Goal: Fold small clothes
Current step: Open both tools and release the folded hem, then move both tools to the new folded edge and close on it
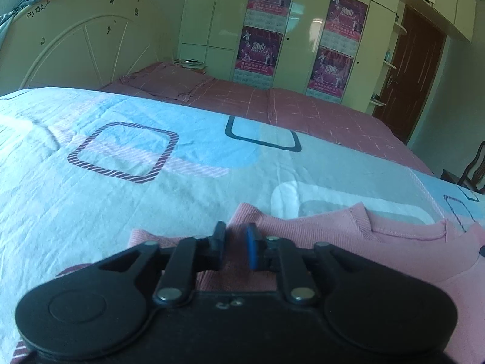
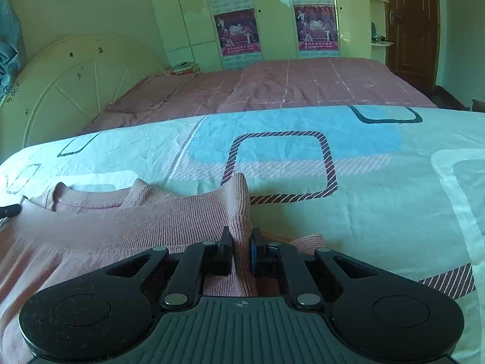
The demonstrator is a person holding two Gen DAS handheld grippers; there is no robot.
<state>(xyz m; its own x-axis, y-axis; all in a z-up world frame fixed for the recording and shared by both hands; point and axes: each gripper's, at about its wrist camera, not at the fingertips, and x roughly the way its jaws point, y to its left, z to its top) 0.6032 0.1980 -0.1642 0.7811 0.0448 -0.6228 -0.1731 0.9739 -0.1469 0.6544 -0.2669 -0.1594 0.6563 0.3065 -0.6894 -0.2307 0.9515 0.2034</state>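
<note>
Pink knit top (image 2: pixel 121 221) on patterned quilt (image 2: pixel 363 200), lower frame.
Left gripper (image 1: pixel 235 244) and right gripper (image 2: pixel 241 250) both clamping pink fabric.

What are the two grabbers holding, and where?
Both grip the pink ribbed knit top: right gripper pinches a raised fold at one shoulder, left gripper the other shoulder.

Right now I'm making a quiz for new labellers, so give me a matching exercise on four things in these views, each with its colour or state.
Things:
1. knit top
2. quilt
3. right tool
4. door

Colour or state:
A. dark brown, closed
B. pink, ribbed
C. pale blue with rounded squares
D. shut on a fold of the top

Pairs: 1-B, 2-C, 3-D, 4-A
</note>
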